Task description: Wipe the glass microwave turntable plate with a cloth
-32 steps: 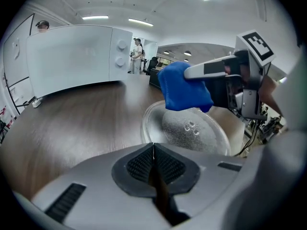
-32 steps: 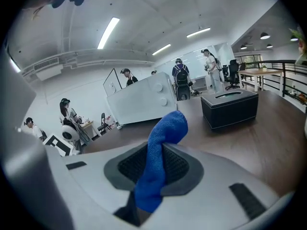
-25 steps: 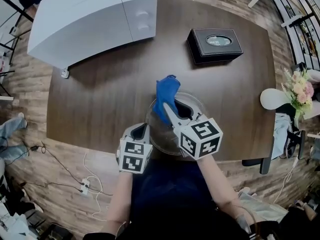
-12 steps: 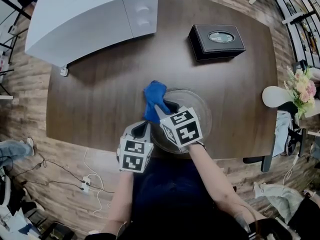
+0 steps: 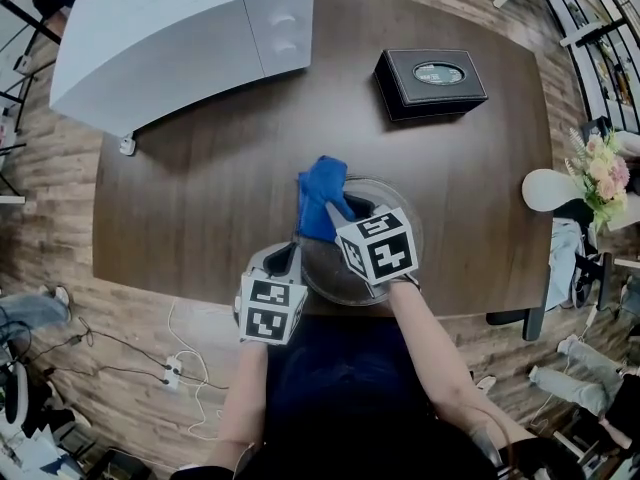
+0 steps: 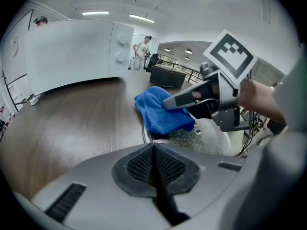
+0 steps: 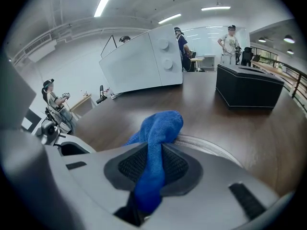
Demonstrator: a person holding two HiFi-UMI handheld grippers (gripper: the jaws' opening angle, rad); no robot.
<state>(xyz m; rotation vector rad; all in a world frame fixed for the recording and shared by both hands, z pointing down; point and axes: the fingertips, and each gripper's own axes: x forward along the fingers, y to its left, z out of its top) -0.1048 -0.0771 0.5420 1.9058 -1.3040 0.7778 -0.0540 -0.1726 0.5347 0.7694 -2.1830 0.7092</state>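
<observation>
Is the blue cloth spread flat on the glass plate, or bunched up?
Bunched up: the right claw pinches the blue cloth into a hump over the plate.

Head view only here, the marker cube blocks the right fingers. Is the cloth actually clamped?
Observer: Yes. In the right gripper view the right gripper has its fingers shut on the blue cloth, and the cloth's free end lies over the rim of the glass plate.
Operator: Left fingers holding the plate?
Observer: The left gripper view shows the left gripper with its fingers together and nothing visible between them. The plate's rim sits just past their tips; I cannot tell whether they touch it.
</observation>
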